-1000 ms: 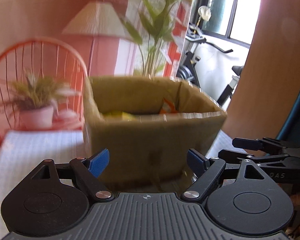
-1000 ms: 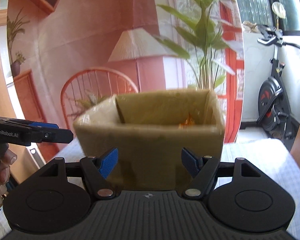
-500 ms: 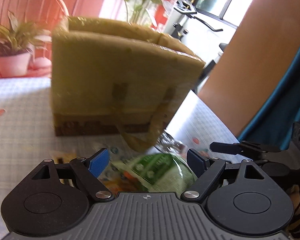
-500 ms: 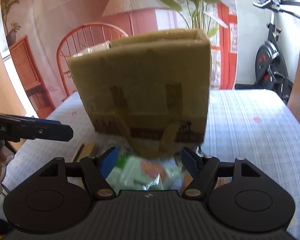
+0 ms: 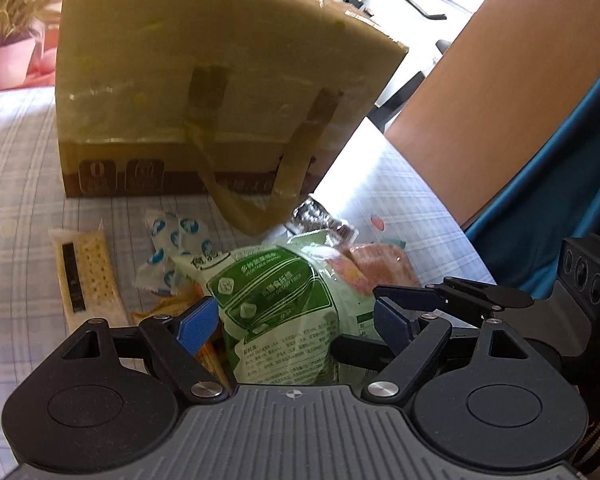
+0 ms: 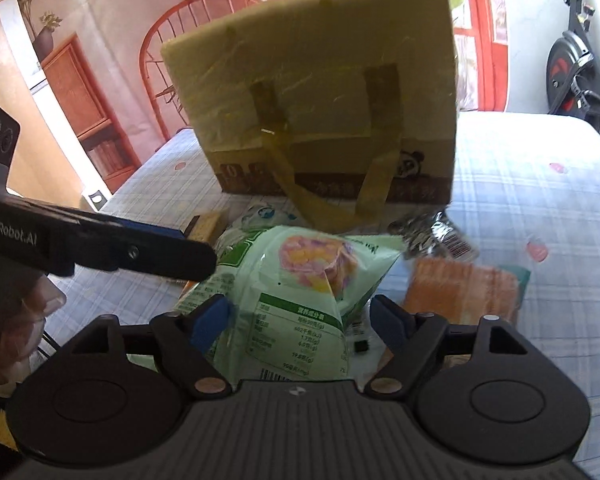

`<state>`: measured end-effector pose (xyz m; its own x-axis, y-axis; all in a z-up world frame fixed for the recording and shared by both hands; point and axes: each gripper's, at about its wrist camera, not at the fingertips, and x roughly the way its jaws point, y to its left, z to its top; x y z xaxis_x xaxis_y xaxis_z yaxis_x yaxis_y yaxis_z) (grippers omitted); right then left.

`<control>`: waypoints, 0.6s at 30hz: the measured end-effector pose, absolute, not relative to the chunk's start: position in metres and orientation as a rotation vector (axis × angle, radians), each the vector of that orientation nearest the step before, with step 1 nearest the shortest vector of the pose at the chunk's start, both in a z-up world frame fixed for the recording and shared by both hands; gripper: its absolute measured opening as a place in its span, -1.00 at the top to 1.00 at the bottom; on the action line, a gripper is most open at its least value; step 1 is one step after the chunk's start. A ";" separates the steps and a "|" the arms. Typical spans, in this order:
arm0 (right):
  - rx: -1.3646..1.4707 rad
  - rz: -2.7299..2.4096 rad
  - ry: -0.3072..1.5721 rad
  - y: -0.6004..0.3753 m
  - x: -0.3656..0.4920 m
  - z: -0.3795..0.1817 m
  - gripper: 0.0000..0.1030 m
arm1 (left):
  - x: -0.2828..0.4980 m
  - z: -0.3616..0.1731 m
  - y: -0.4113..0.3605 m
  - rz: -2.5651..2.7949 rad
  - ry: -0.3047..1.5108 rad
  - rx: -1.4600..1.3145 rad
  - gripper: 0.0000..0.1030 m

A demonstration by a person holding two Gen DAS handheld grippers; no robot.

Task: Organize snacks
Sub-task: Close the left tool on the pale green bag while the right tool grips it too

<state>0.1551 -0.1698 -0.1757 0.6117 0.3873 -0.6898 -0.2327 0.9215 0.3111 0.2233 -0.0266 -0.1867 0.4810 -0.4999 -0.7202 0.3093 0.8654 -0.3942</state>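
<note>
Both tools are wide and empty. The right tool (image 6: 300, 316) has just been opening, with the green snack bag (image 6: 284, 292) lying between its fingers untouched. The left tool (image 5: 296, 322) hangs over that bag too, on the worktop (image 5: 16, 200) by the yellow tote bag (image 5: 204, 80).

Yellow-green tote bag (image 5: 204, 80) upright on checked tablecloth, handles drooping forward, green snack pouch (image 5: 276, 312) lying in front, cracker pack (image 5: 88, 276) flat at left, orange packet (image 6: 460, 292) at right
</note>
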 end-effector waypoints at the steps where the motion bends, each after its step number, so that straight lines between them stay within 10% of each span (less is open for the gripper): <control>1: 0.207 0.367 0.844 -0.170 0.156 -0.177 -0.56 | 0.223 -0.187 -0.025 -0.494 0.956 -0.227 -0.68; 12: 0.262 0.409 0.865 -0.165 0.162 -0.191 -0.56 | 0.233 -0.211 -0.023 -0.491 1.021 -0.304 -0.61; 18: 0.300 0.428 0.867 -0.163 0.165 -0.192 -0.41 | 0.230 -0.210 -0.021 -0.532 0.994 -0.331 -0.20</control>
